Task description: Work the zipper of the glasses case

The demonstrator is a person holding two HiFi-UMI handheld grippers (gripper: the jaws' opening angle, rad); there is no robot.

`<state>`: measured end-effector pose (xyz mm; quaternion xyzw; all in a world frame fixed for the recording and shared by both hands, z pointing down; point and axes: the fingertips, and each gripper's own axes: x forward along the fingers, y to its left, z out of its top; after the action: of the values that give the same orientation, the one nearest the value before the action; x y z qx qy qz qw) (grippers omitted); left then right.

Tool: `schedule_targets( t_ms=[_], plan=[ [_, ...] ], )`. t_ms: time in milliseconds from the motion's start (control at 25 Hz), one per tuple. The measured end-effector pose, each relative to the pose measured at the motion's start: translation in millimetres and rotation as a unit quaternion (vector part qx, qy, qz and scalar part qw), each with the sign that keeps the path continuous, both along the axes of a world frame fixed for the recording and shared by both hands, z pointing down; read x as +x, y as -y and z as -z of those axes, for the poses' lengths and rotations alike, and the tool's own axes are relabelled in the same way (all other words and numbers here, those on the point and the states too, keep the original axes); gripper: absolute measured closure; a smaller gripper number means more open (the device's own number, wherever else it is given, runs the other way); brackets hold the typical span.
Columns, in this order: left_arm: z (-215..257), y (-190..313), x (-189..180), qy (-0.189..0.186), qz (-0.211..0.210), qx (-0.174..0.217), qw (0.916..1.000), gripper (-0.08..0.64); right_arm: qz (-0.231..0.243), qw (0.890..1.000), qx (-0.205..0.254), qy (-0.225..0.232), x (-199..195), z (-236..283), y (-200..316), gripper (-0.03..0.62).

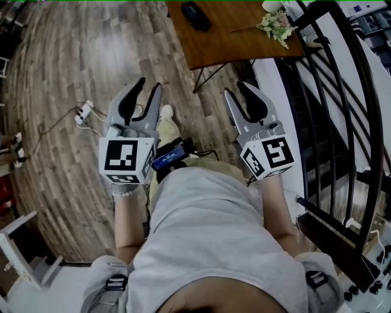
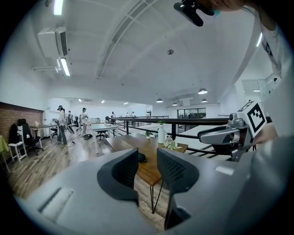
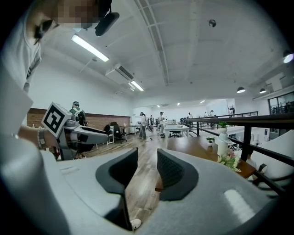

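The left gripper's [image 1: 151, 85] fingers [image 2: 123, 170] stand apart with nothing between them. In the left gripper view only the floor and the near edge of the wooden surface [image 2: 149, 170] show through the gap. The right gripper's [image 1: 235, 89] fingers [image 3: 173, 170] are parted as well and hold nothing, with bare floorboards showing in their gap.

Both grippers are held out in front of the person's torso, side by side and a little apart. They lie close to level, with the fingers pointing toward the surface [image 1: 238, 38] and the marker cubes turned back toward the person. The left hand [image 1: 125, 185] grips its tool from beneath the cube. The right forearm [image 1: 276, 198] runs straight back from its cube.

The glasses case [image 1: 195, 15], a dark oblong, lies on the surface near its left edge, well ahead of both pairs of fingers and touched by neither. In the left gripper view the glasses case [image 2: 142, 157] shows in line with the gap between the fingers but far beyond them.

A small bunch of flowers [image 1: 276, 25] sits at the right end of the surface, with a white bottle [image 2: 161, 134] behind it. A black railing [image 1: 342, 92] runs along the right side of the surface.
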<state>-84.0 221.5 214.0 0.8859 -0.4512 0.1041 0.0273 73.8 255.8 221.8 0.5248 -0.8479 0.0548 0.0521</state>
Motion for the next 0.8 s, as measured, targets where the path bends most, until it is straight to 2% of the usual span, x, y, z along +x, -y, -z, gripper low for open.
schedule_targets(
  t_ms=[800],
  plan=[
    [-12, 217, -4, 0.020, -0.109, -0.026, 0.9935, 0.433, -0.074, 0.996, -0.048, -0.018, -20, -2, 199, 0.465]
  ],
)
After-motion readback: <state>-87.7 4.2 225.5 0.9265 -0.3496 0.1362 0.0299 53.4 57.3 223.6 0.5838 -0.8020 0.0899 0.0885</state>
